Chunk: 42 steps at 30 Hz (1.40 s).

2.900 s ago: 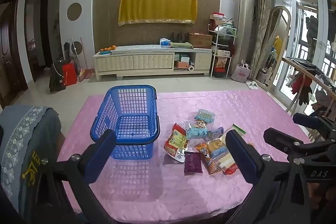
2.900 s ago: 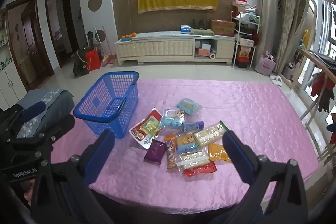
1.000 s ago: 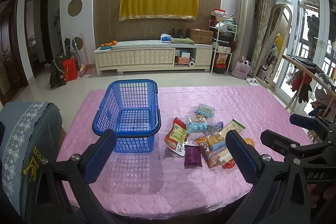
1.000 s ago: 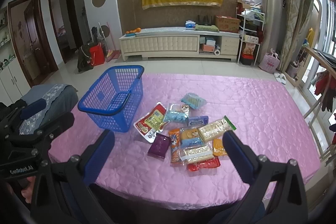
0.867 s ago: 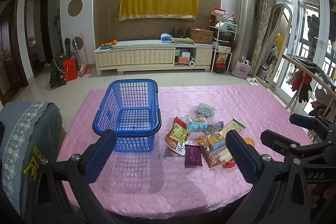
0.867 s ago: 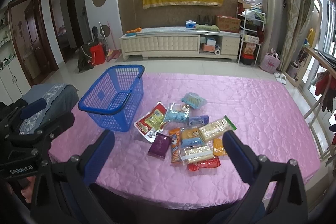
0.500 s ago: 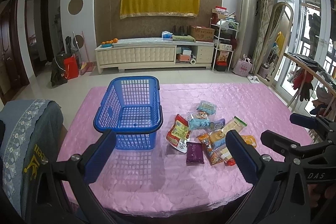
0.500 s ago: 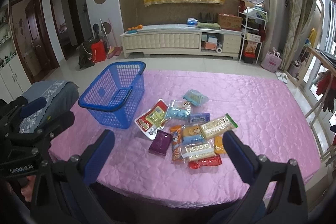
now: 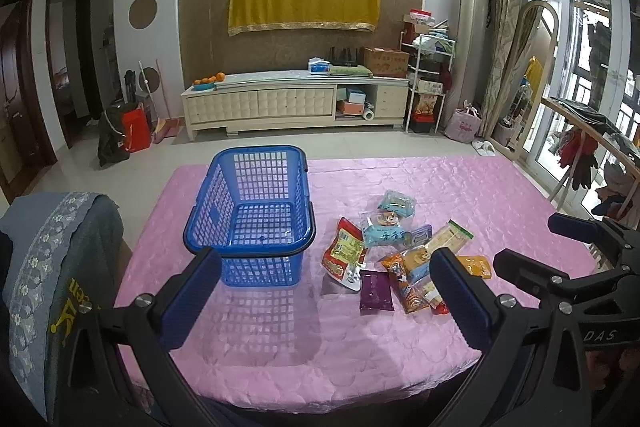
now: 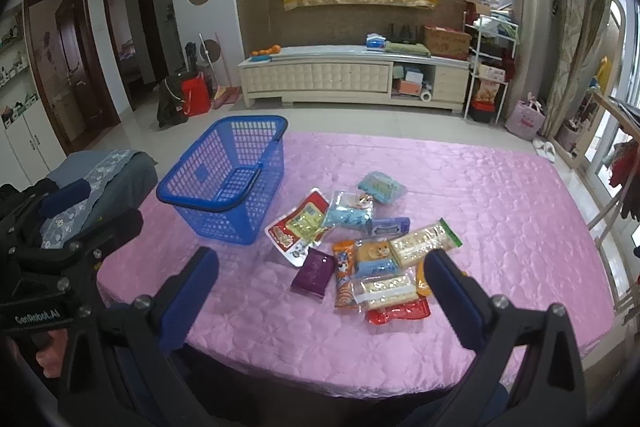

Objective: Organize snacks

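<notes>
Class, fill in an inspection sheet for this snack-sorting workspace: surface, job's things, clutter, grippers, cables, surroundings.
Surface: pink quilted tablecloth, mostly bare.
Job's things: blue basket empty; snack packets piled to its right, purple packet nearest.
Clutter: nothing seen.
Grippers: left gripper and right gripper open, holding nothing, above the table's near edge.
Cables: nothing seen.
Surroundings: cabinet, covered chair.

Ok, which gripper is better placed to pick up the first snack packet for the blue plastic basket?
Probably the right gripper. Its open fingers frame the pile of snack packets straight ahead, while the left gripper, also open, faces the empty blue plastic basket with the pile off to its right.
</notes>
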Motion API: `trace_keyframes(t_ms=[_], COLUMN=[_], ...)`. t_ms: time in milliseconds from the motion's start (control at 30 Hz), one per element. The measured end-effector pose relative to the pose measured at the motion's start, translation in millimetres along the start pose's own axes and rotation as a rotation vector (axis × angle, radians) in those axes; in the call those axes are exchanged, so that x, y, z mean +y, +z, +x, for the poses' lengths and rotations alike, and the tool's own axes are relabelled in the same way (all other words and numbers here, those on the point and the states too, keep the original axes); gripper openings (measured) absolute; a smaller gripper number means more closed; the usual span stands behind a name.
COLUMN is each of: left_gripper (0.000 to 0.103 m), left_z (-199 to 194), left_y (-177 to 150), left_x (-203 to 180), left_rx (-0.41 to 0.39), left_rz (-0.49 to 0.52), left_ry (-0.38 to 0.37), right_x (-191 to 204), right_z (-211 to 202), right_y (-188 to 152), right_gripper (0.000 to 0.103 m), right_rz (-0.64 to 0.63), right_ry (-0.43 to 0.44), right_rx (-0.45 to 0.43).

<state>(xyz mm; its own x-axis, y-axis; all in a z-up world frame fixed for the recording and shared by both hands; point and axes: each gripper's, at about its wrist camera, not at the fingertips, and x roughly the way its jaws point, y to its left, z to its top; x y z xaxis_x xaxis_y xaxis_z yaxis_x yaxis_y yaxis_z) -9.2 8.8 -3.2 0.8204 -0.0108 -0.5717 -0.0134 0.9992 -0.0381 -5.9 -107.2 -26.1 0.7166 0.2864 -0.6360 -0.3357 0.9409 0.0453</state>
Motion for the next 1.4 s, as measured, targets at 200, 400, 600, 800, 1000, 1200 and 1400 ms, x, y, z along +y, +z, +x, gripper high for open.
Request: trace_keyframes(t_ms=[200,400,600,800,1000,1200,1400], left_gripper=[0.103,0.103,0.103,0.103,0.103,0.103,0.086], left_z=[7,27,55,93,138,182,223], left_y=[14,34,42,36,16,-9,-33], left_x=[-14,-33,-54,-76,-97,-109,-118], left_rx=[-0.007,0.005,0.044,0.136,0.236,0.356,0.461], left_rz=[0.051,0.105,0.171,0.206,0.231,0.188,0.183], left_ry=[-0.025,-0.06,-0.079,-0.091,-0.07,-0.091,-0.096], right_x=[-17,-38,-62,-103,-137,-149,-156], right_z=[1,7,23,56,84,110,143], right_y=[10,22,26,14,-1,-19,-37], right_gripper=[0.103,0.103,0.103,0.103,0.103,0.103,0.103], right_rz=[0.019,0.015,-0.02,0.056,0.125,0.087,0.062], right_ry=[0.023,0.027,-0.046,-0.059,-0.051,-0.07,-0.06], right_rx=[-0.006,0.006,0.005,0.083,0.167,0.227,0.276])
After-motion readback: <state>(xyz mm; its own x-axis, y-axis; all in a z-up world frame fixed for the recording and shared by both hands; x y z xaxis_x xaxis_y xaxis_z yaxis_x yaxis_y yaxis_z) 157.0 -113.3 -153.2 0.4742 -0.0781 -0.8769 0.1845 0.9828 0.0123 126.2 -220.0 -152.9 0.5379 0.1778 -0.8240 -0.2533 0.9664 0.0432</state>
